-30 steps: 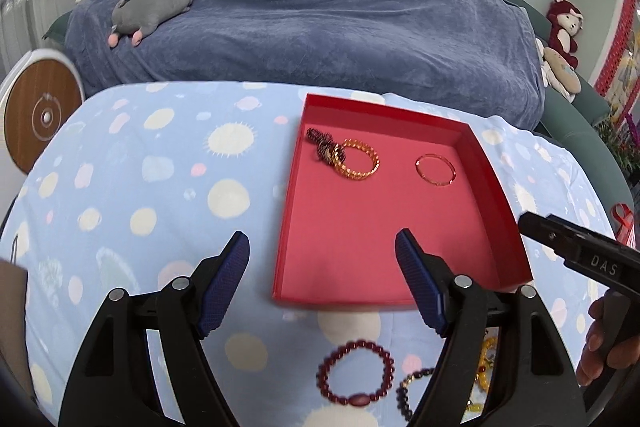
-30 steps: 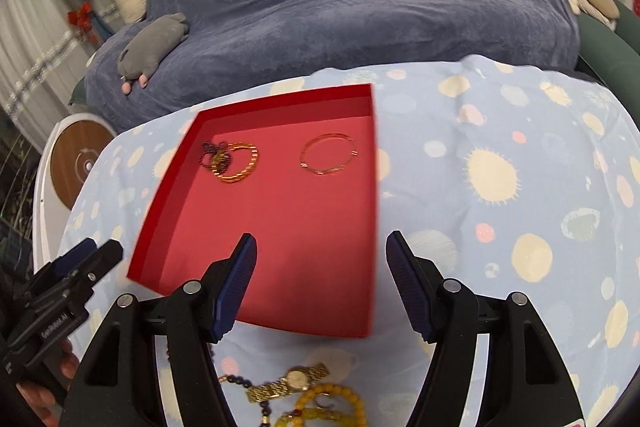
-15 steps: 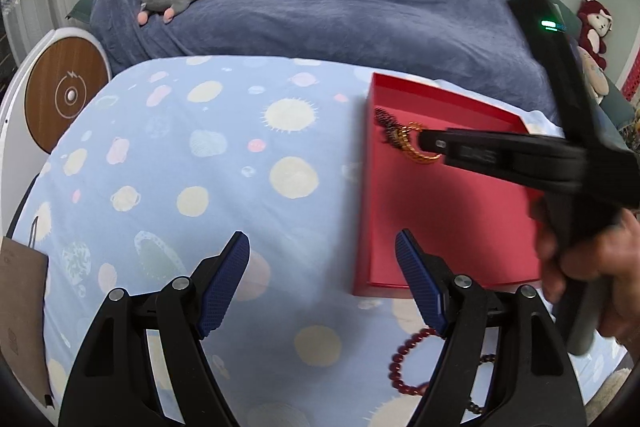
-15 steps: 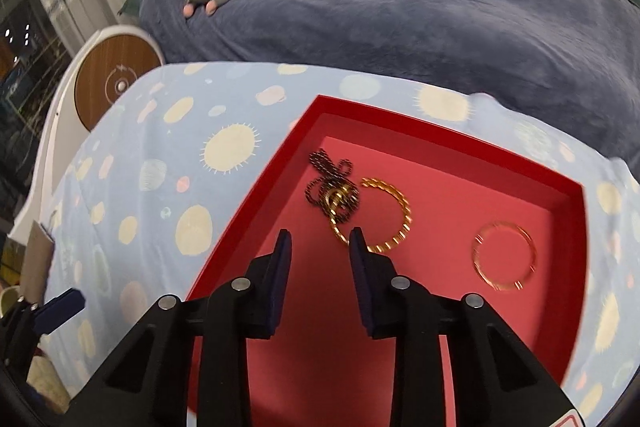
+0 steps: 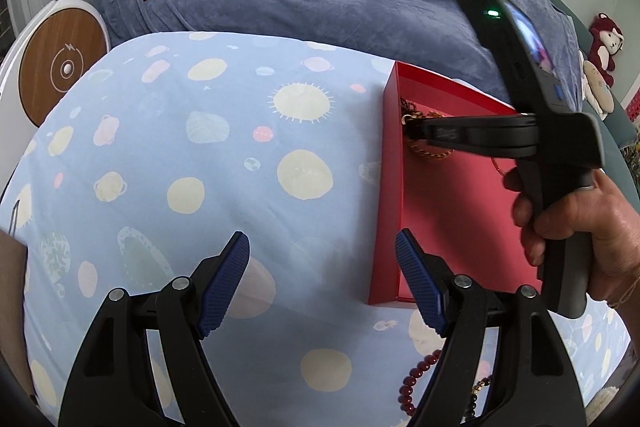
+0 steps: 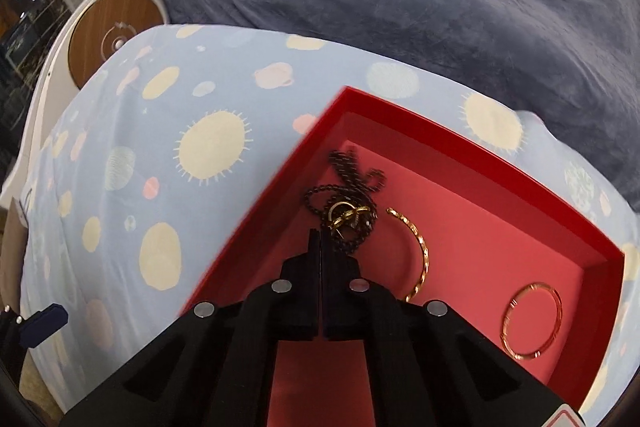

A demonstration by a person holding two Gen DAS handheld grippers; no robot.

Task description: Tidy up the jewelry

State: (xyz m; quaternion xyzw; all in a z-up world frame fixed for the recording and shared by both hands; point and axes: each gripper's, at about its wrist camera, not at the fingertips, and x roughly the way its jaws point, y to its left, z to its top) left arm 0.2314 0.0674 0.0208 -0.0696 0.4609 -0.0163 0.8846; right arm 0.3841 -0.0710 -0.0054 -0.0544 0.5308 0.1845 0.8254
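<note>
The left hand-held gripper (image 5: 322, 285) hangs with jaws apart over the patterned bench (image 5: 200, 163), probably awaiting loose beads (image 5: 416, 379) (cut off behind it). To the right, inside the red tray (image 6: 472, 143), the right hand-held gripper (image 6: 321, 239) has just closed beside the dark chain (image 6: 348, 187); whether links are pinched is hidden.

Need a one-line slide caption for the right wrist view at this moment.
Right gripper, jaws shut, inside the red tray beside a tangled dark chain and twisted gold bangle; a thin gold hoop lies apart.
</note>
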